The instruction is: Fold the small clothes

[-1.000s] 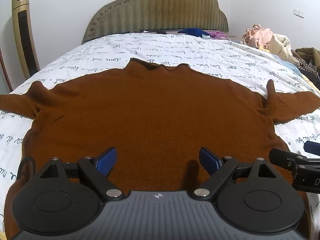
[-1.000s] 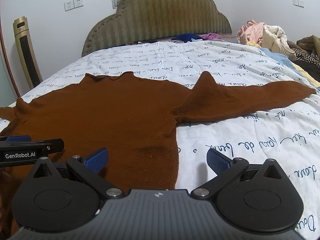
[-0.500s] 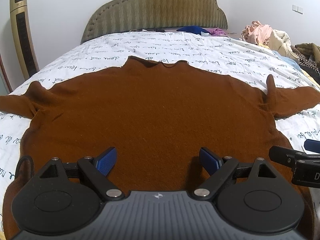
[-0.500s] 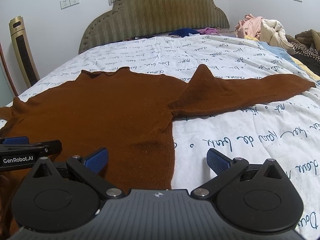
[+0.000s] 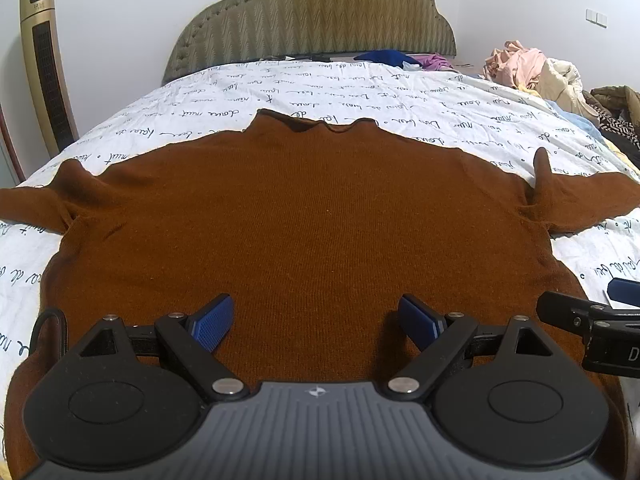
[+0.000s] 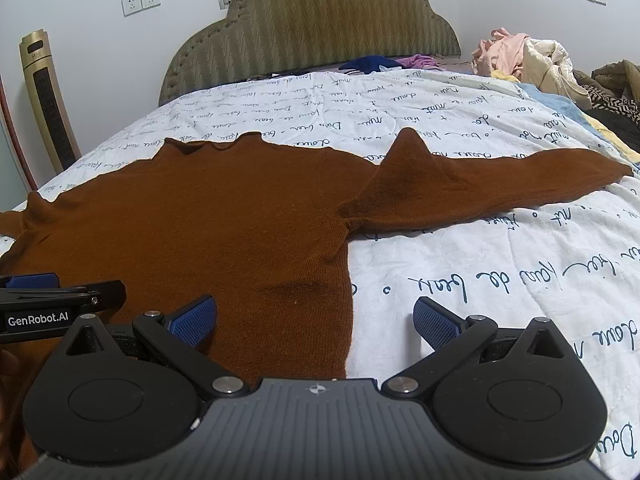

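Observation:
A brown long-sleeved sweater [image 5: 320,208] lies spread flat on the bed, collar [image 5: 316,124] toward the headboard and both sleeves stretched sideways. My left gripper [image 5: 314,308] hovers open over the lower middle of the body, nothing between its blue pads. My right gripper [image 6: 314,308] is open too, straddling the sweater's [image 6: 200,220] right side edge: one pad over the knit, the other over bare sheet. The right sleeve [image 6: 500,184] runs out to the right, with a small peak of fabric at the armpit. The hem is hidden under the gripper bodies.
The bed cover [image 5: 360,88] is white with dark script. A padded headboard [image 5: 320,12] stands at the far end, with blue and purple clothes [image 5: 384,58] before it. A heap of clothes [image 5: 532,68] sits at the right. A gold tower appliance [image 5: 44,68] stands left.

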`<state>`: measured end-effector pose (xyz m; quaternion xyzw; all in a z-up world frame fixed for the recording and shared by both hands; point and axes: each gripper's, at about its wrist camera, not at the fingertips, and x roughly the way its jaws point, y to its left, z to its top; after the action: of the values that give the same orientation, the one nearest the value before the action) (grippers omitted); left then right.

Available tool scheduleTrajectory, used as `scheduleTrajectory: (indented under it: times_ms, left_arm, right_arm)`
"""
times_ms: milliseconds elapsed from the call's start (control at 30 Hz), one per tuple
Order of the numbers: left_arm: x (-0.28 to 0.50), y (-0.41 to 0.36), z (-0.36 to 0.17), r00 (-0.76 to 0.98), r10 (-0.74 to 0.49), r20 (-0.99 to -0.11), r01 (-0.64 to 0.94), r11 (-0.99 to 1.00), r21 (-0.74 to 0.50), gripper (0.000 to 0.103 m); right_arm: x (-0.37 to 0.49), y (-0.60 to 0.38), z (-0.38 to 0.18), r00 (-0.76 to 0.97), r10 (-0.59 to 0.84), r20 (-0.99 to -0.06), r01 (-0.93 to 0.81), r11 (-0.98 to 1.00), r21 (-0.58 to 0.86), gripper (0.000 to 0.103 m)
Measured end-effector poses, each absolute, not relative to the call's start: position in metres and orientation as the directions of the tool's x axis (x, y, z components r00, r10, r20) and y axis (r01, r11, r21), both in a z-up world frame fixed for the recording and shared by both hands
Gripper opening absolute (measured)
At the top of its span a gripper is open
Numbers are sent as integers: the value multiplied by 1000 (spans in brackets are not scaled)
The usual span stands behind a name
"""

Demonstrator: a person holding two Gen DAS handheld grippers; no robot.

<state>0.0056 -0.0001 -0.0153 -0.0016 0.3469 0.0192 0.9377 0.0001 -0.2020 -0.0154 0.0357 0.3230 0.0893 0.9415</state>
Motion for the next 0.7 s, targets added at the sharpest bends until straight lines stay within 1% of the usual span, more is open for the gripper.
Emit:
scheduleTrajectory:
  times_ms: [700]
  left_arm:
    - [5, 4, -19, 760, 36, -649, -40, 999, 8, 90]
  right_arm:
    - [-1, -204, -15, 776, 193, -601, -143, 981, 129, 103]
